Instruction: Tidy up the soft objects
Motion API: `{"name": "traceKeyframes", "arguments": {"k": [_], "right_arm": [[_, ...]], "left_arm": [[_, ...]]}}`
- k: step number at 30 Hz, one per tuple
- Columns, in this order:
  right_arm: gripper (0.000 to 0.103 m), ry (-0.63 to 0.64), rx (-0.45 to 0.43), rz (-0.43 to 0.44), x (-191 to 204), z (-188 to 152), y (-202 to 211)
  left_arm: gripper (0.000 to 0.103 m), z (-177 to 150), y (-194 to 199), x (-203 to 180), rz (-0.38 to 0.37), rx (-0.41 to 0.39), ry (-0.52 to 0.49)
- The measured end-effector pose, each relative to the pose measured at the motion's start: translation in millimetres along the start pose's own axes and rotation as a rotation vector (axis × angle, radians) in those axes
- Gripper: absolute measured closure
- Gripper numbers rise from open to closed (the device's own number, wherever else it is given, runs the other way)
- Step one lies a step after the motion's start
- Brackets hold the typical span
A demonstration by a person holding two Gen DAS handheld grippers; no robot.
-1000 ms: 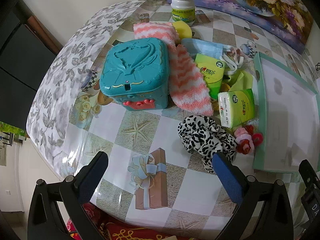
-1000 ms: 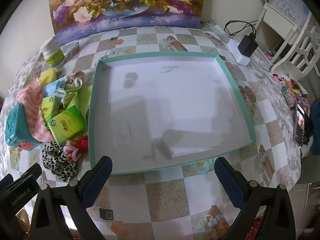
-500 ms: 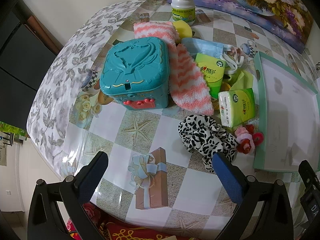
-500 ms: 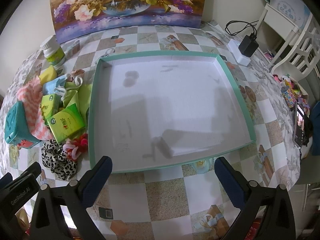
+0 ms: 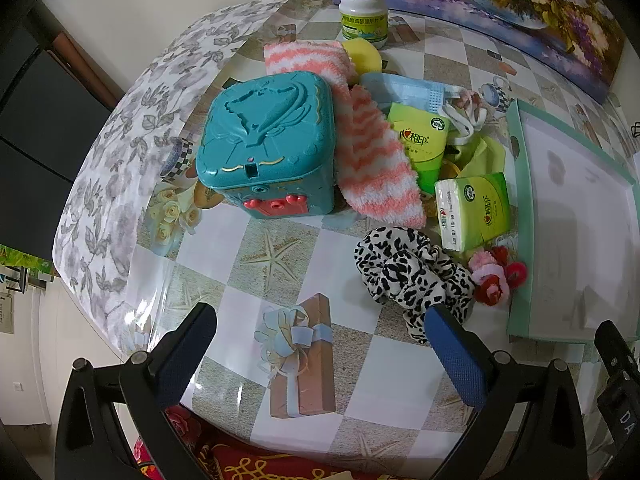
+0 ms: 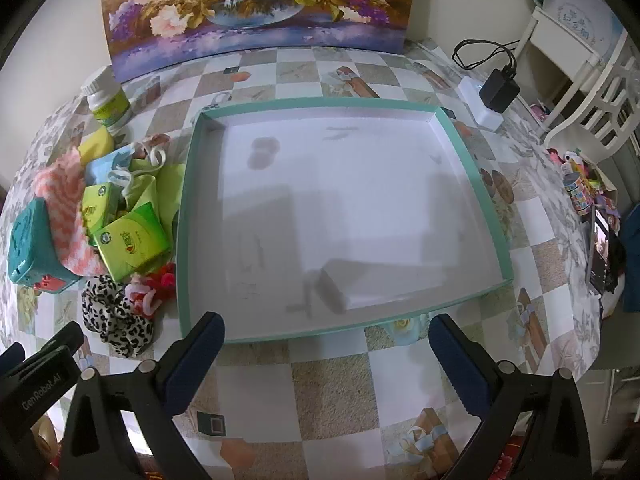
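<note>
A heap of soft things lies left of a shallow teal-rimmed tray (image 6: 472,168) with a bare white floor. In the heap are a pink-and-white fuzzy sock (image 5: 372,160), a leopard-print scrunchie (image 5: 404,276), red and pink hair ties (image 5: 496,276), two green tissue packs (image 5: 476,208), a blue face mask (image 5: 408,90) and a yellow sponge (image 5: 364,54). My left gripper (image 5: 324,344) hovers open above the table's near edge, its right finger just in front of the scrunchie. My right gripper (image 6: 328,348) hangs open in front of the tray's near rim, holding nothing.
A hard teal toy box (image 5: 268,148) stands left of the sock. A white pill bottle (image 5: 363,6) stands at the back by a flower painting (image 6: 256,8). A charger and white power strip (image 6: 490,100) lie right of the tray. A white chair (image 6: 592,92) stands beyond the table.
Both grippers have crept slightly forward toward the table's contents. Nothing on the table has moved, and both stay open.
</note>
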State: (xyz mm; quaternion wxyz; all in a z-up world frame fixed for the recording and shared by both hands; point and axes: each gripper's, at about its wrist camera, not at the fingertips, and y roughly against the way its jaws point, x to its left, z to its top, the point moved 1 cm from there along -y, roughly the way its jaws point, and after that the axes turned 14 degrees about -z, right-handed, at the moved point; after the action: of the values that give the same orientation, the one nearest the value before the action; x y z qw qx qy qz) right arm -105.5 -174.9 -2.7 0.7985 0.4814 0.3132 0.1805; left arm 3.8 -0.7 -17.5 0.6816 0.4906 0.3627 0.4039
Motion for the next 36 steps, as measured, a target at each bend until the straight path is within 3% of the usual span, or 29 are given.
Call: {"name": "traceKeyframes", "arguments": {"k": [36], "right_arm": [[0.000,0.043,0.018,-0.008,7.1,-1.3,-1.1]], "left_arm": [[0.000,-0.1,-1.4,-3.3,0.000,0.005,-0.010]]}}
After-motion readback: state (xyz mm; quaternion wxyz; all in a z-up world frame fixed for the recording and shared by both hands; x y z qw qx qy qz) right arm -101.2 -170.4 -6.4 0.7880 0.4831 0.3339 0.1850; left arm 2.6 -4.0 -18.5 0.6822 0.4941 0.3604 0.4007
